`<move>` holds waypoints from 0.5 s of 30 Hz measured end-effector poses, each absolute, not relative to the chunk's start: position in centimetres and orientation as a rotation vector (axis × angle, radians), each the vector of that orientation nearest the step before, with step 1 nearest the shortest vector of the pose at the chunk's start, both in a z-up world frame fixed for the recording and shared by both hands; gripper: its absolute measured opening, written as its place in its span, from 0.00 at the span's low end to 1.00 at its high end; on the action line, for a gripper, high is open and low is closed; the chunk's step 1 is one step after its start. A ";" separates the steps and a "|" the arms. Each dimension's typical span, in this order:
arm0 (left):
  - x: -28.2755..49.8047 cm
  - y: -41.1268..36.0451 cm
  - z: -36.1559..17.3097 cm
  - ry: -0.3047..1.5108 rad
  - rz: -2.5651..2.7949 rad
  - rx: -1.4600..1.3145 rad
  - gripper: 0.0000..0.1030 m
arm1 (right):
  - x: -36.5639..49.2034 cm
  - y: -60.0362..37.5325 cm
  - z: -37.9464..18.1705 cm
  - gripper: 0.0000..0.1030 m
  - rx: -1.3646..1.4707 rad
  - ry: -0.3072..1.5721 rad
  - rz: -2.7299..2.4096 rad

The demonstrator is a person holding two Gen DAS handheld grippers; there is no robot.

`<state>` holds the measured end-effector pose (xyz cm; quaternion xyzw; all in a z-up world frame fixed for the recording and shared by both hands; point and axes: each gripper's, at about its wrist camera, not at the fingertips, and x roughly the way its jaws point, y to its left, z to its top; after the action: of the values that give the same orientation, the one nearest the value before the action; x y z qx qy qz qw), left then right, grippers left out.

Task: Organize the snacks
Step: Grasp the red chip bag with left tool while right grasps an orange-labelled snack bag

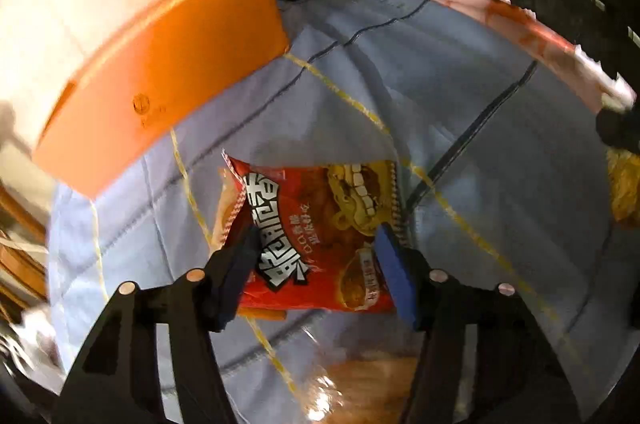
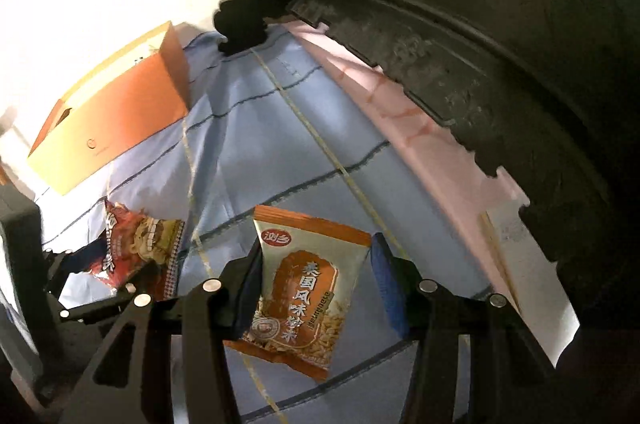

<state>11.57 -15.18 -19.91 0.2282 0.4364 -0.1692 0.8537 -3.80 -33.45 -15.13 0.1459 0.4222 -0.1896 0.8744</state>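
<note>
Evidently for boxing, the left gripper (image 1: 316, 264) pinches a red packet (image 1: 316, 236), the right gripper (image 2: 316, 284) an orange packet (image 2: 304, 288), near the orange box (image 2: 116, 111).

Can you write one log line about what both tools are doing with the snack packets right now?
left tool: grips red snack packet | right tool: grips orange-and-white snack packet | orange box: on blue cloth
</note>
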 end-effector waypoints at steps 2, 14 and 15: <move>11.9 -14.9 -19.7 0.925 -0.346 0.457 0.51 | -3.9 -33.3 -15.4 0.50 0.308 0.891 -0.392; 14.5 -8.2 -15.5 0.971 -0.486 0.052 0.96 | -3.8 -31.7 -13.6 0.50 0.287 0.846 -0.333; 14.7 -7.4 -15.2 0.958 -0.526 0.007 0.95 | -3.9 -31.7 -13.5 0.50 0.284 0.844 -0.334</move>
<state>14.71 -7.44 -15.24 0.0032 0.4556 -0.2499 0.8544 -3.90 -31.66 -13.55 0.1367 0.4063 -0.1606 0.8891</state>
